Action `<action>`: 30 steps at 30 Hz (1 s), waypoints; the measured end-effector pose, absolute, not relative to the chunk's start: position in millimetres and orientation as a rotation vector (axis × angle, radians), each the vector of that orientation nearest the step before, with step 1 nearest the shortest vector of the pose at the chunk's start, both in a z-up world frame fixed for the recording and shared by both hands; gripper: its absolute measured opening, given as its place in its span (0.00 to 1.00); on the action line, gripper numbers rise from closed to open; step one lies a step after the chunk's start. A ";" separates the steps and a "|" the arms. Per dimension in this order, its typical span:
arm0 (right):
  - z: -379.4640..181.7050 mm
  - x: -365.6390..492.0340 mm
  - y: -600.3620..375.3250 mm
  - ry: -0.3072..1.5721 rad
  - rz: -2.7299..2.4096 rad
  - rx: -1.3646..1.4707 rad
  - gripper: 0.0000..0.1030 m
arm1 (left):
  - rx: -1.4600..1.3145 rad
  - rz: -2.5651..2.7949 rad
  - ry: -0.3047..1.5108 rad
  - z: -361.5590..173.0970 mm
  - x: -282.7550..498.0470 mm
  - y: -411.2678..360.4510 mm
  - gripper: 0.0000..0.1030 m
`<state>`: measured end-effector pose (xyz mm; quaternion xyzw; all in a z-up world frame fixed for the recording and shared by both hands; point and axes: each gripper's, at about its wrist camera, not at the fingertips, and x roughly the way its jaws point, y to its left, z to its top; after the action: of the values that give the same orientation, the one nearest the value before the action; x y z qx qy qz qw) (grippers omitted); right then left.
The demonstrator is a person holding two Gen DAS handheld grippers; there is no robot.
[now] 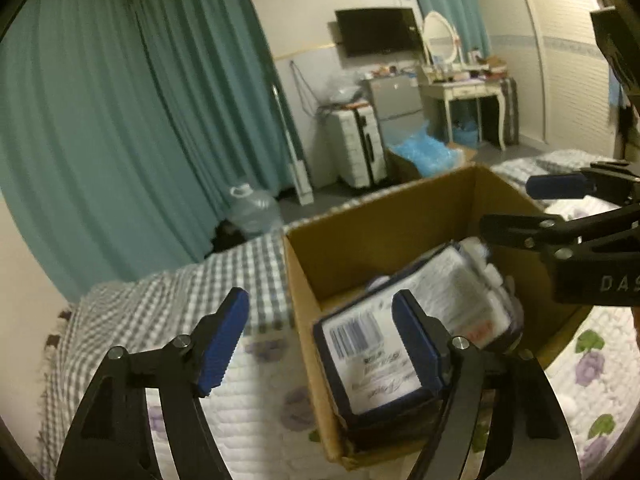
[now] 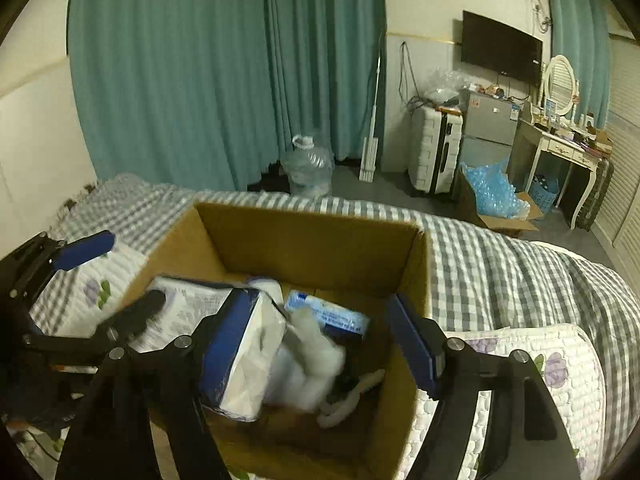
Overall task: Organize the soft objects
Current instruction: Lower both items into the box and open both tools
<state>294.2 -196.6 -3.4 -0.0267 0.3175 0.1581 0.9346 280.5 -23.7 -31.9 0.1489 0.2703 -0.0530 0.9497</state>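
An open cardboard box (image 2: 312, 240) stands on the bed; it also shows in the left wrist view (image 1: 384, 224). Inside lies a soft white pack with a dark blue edge and a barcode label (image 1: 372, 356), tilted against the left wall, also in the right wrist view (image 2: 256, 364). Beside it are white cotton wadding (image 2: 316, 344), a small blue-and-white pack (image 2: 328, 312) and a white cord (image 2: 352, 396). My left gripper (image 1: 320, 344) is open, straddling the box's left wall. My right gripper (image 2: 320, 344) is open above the box, holding nothing.
The bed has a grey checked sheet (image 2: 500, 272) and a white floral quilt (image 2: 560, 364). Beyond it are teal curtains (image 2: 224, 64), a water jug (image 2: 308, 164), a white suitcase (image 2: 436, 152), a box of blue wrap (image 2: 496, 196) and a dressing table (image 2: 564, 144).
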 end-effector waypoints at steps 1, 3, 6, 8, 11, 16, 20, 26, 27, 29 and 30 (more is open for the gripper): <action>3.1 289.7 -200.2 0.639 0.320 -0.049 0.70 | 0.296 -0.106 0.549 -28.5 278.1 -23.9 0.73; 16.0 279.9 -204.1 0.621 0.309 -0.054 0.72 | 0.284 -0.096 0.532 -14.3 268.1 -22.3 0.73; 44.3 256.6 -209.0 0.588 0.287 -0.075 0.77 | 0.275 -0.101 0.477 16.8 241.2 -22.2 0.73; 66.5 238.9 -213.5 0.568 0.280 -0.082 0.77 | 0.270 -0.102 0.441 36.1 225.4 -22.5 0.74; 104.1 206.9 -218.1 0.532 0.253 -0.088 0.83 | 0.234 -0.114 0.365 74.1 187.7 -17.0 0.86; 163.6 132.6 -222.0 0.414 0.206 -0.125 0.93 | 0.148 -0.130 0.247 129.5 129.5 -2.6 0.93; 192.3 80.5 -224.7 0.348 0.174 -0.129 0.98 | 0.136 -0.105 0.186 160.3 84.1 9.7 0.94; 206.4 16.7 -220.9 0.302 0.177 -0.132 0.98 | 0.098 -0.091 0.161 169.6 34.3 28.7 0.95; 205.0 9.1 -219.0 0.295 0.182 -0.135 0.99 | 0.083 -0.088 0.167 166.7 29.5 33.3 0.95; 199.6 -4.2 -215.0 0.287 0.189 -0.141 0.99 | 0.060 -0.087 0.174 158.9 26.2 38.8 0.95; 194.8 -9.7 -212.1 0.284 0.200 -0.145 0.99 | 0.046 -0.084 0.175 153.2 23.9 42.2 0.95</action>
<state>-9.7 -212.1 194.8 -0.0721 0.1412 0.0995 0.9823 23.9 42.2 153.2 0.0231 0.0875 -0.0418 0.9950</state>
